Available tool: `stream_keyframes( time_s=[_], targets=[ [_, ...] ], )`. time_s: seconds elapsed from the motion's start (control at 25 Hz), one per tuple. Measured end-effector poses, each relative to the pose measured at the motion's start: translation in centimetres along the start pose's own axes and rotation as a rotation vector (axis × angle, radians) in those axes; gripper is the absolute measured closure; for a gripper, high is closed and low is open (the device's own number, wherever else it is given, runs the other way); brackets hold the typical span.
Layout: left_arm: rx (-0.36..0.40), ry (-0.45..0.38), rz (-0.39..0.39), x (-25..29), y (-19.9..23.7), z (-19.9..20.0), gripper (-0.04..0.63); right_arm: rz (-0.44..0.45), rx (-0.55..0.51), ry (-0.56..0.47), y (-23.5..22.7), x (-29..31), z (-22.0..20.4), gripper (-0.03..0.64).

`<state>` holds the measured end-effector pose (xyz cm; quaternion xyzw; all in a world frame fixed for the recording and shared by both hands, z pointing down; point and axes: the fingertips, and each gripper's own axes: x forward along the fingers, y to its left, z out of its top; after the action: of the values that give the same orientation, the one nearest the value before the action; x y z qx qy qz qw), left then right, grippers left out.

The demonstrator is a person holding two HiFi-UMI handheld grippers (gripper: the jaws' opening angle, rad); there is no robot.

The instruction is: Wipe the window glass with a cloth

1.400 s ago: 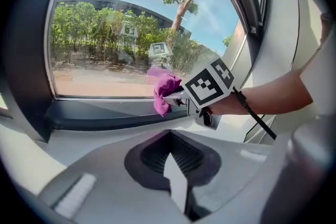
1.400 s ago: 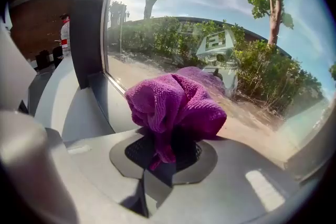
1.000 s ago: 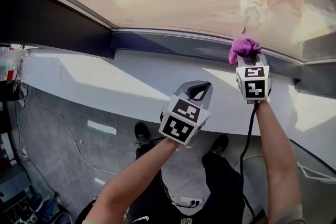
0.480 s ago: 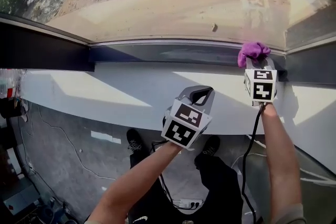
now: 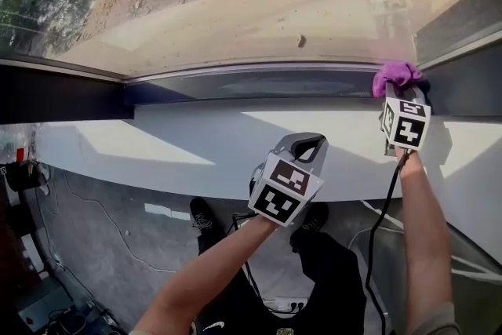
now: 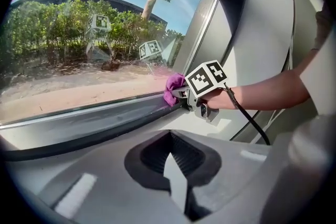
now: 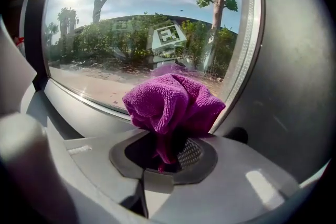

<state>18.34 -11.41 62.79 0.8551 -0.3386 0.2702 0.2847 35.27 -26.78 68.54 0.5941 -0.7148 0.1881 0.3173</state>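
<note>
at frame centre the left gripper (image 5: 300, 145) hangs over the white sill (image 5: 196, 129), jaws together, holding nothing. at right, the right gripper (image 5: 401, 102) clamps a purple cloth (image 5: 396, 76) against the lower right corner of the window glass (image 5: 235, 12).

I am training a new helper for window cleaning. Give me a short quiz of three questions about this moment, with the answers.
1. True or false: the left tool holds the cloth.
2. Where is the cloth? A) on the floor B) at the lower right corner of the window glass C) on the sill below the left tool
3. Fill in: the cloth in the right tool is ____ in colour.
Key: 1 false; 2 B; 3 purple.
</note>
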Motion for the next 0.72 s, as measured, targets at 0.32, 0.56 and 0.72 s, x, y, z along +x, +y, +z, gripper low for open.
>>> stream_keyframes(
  time_s=[0.32,0.56,0.72],
  targets=[
    [0.035,0.009,-0.016,1.0,-0.9,0.7,0.595,-0.110,0.210,0.014,-3.8,0.0,-1.1,0.512],
    [0.059,-0.020,-0.023,0.6,-1.5,1.9,0.595,-0.178,0.267,-0.006,-5.0,-0.9,-1.1,0.512],
    [0.061,-0.041,-0.020,-0.4,-1.1,2.3,0.595,-0.196,0.210,-0.063,-4.4,-3.3,-0.2,0.512]
  ],
)
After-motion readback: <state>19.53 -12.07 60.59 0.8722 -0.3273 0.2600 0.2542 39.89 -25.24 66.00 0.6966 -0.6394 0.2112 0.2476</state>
